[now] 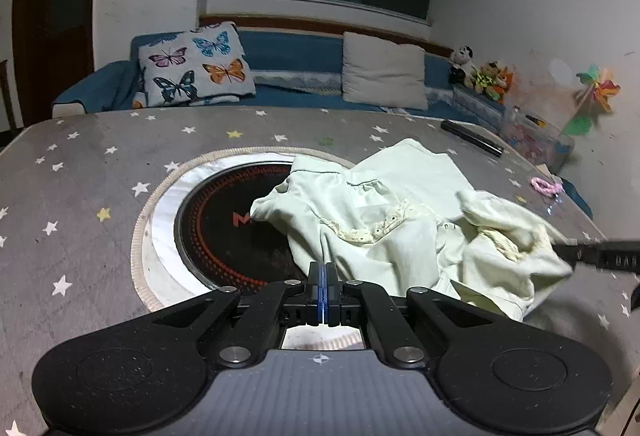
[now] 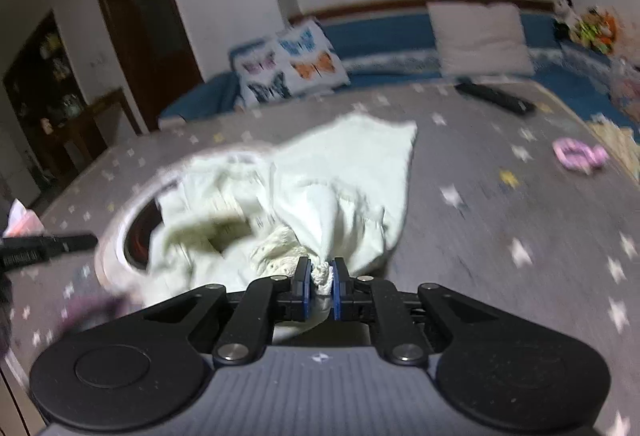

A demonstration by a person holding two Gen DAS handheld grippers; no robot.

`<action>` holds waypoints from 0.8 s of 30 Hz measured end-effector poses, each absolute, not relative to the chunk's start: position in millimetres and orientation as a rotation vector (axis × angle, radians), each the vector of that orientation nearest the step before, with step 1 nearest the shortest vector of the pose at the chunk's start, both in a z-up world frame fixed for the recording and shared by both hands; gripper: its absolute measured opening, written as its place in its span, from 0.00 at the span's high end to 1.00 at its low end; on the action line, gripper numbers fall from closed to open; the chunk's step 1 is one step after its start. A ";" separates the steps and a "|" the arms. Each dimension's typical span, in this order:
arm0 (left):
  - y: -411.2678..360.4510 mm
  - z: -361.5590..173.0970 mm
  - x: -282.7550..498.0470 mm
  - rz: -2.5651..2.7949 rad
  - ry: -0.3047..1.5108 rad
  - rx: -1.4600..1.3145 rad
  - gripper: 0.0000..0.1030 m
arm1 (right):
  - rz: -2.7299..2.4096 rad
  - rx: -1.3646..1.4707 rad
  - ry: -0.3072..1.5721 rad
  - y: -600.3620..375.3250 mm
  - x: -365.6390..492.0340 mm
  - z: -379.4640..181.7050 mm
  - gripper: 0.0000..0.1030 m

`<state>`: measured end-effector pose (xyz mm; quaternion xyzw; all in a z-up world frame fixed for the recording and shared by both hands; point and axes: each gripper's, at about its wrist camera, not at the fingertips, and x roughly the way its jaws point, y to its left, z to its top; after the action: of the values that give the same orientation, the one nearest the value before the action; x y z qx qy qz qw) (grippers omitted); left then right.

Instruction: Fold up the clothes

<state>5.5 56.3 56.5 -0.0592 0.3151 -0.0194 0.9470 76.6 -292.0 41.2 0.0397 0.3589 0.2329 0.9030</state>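
Pinching a bunched lace-trimmed edge of the pale green crumpled cotton garment (image 2: 320, 188) between its fingers, right gripper (image 2: 321, 272) clamped, left gripper (image 1: 323, 276) pressed together, empty, cloth just ahead.

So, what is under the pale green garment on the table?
The garment lies partly over a round black cooktop set into the star-patterned table. The cooktop's right part is covered, so what lies under the cloth there cannot be seen.
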 end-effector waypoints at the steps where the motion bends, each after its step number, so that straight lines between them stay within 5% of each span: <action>1: 55.0 57.0 6.4 -0.043 0.642 -0.114 0.99 | 0.473 0.079 0.761 -294.6 73.7 38.6 0.89; 6: 35.5 58.8 22.8 -0.088 0.633 -0.073 0.95 | 0.427 0.000 0.720 -296.0 63.7 44.9 0.82; 9: 18.0 58.0 35.5 -0.127 0.626 -0.027 0.73 | 0.433 -0.026 0.663 -288.2 70.1 60.0 0.61; 11: 6.3 57.5 43.9 -0.153 0.621 0.004 0.58 | 0.460 -0.057 0.636 -277.1 76.5 64.4 0.60; 13: -5.4 54.8 54.2 -0.182 0.622 0.042 0.53 | 0.492 -0.088 0.626 -264.7 85.0 64.6 0.59; 21: -31.5 23.6 91.9 -0.236 0.689 0.175 0.52 | 0.561 -0.275 0.670 -218.3 112.4 31.0 0.61; 24: -28.5 17.5 97.4 -0.211 0.706 0.168 0.81 | 0.534 -0.295 0.671 -215.5 115.0 20.5 0.77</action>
<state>97.4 -28.5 17.5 0.0818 0.3446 -0.1029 0.9295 115.0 -215.5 20.5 -0.1425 0.3243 0.2581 0.8989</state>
